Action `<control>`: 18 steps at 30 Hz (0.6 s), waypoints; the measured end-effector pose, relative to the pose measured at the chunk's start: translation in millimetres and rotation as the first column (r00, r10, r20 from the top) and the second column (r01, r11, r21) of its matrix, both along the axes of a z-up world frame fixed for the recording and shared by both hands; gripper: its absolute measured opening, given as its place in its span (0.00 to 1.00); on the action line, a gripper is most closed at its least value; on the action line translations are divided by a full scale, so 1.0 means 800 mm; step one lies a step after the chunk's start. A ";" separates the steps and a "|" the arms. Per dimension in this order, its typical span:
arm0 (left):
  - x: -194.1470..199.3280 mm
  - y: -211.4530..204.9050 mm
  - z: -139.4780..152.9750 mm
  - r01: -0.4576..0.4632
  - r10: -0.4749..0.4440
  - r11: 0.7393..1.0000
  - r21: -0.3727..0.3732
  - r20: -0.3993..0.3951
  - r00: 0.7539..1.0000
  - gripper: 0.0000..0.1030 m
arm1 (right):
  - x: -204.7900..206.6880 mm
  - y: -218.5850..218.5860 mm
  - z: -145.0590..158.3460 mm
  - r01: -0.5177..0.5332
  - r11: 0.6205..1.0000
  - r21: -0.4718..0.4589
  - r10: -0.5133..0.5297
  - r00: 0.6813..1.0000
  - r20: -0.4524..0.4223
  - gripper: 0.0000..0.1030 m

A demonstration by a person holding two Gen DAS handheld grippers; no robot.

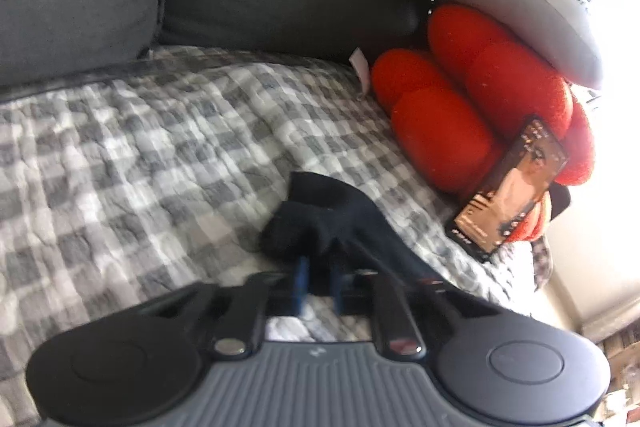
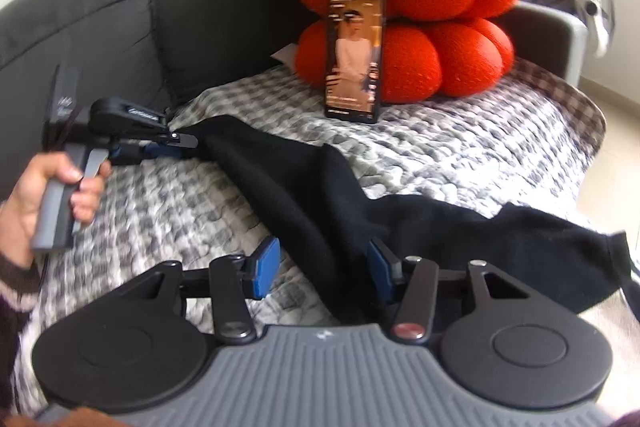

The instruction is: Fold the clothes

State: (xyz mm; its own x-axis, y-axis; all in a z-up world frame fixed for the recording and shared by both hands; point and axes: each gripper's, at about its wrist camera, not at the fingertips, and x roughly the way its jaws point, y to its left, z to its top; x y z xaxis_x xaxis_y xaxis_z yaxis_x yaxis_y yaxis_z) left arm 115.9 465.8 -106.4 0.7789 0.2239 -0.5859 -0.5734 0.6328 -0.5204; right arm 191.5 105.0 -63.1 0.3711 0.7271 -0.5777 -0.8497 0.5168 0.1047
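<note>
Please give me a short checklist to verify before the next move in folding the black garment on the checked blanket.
1. Left gripper shut on the black garment: ok.
2. Right gripper gripping the cloth: not ok, jaws stand apart with the fabric between them.
3. Garment lying flat: not ok, it is bunched.
4. Phone leaning on the red cushion, apart from the garment: ok.
5. Checked blanket bare beside the garment: ok.

No legible text (pillow lettering blurred)

Matt black knit garment [image 2: 304,187] on quilted cloth cover [image 2: 460,147].
</note>
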 end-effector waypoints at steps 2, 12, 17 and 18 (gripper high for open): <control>-0.007 0.001 0.003 -0.007 0.008 1.000 -0.019 0.050 0.999 0.02 | -0.006 0.001 0.001 -0.037 0.999 0.001 0.036 0.999 0.020 0.51; -0.063 0.017 0.026 -0.094 0.132 0.990 -0.109 0.428 0.894 0.01 | -0.021 0.005 0.005 -0.152 0.988 0.035 0.151 0.988 0.036 0.49; -0.072 0.025 0.025 -0.179 0.219 0.974 -0.137 0.386 0.896 0.01 | -0.025 0.009 0.003 -0.177 0.984 0.012 0.177 0.984 0.038 0.47; -0.074 0.026 0.026 -0.200 0.236 0.970 -0.137 0.359 0.903 0.01 | -0.026 0.008 0.003 -0.184 0.983 0.012 0.184 0.982 0.036 0.47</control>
State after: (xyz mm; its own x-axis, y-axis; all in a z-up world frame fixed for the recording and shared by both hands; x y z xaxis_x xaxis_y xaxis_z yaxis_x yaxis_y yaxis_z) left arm 57.0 486.4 -85.8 0.8815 0.3708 -0.2923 -0.4460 0.4511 -0.7730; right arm 170.6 111.5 -60.8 0.2500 0.7932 -0.5553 -0.9334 0.3499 0.0797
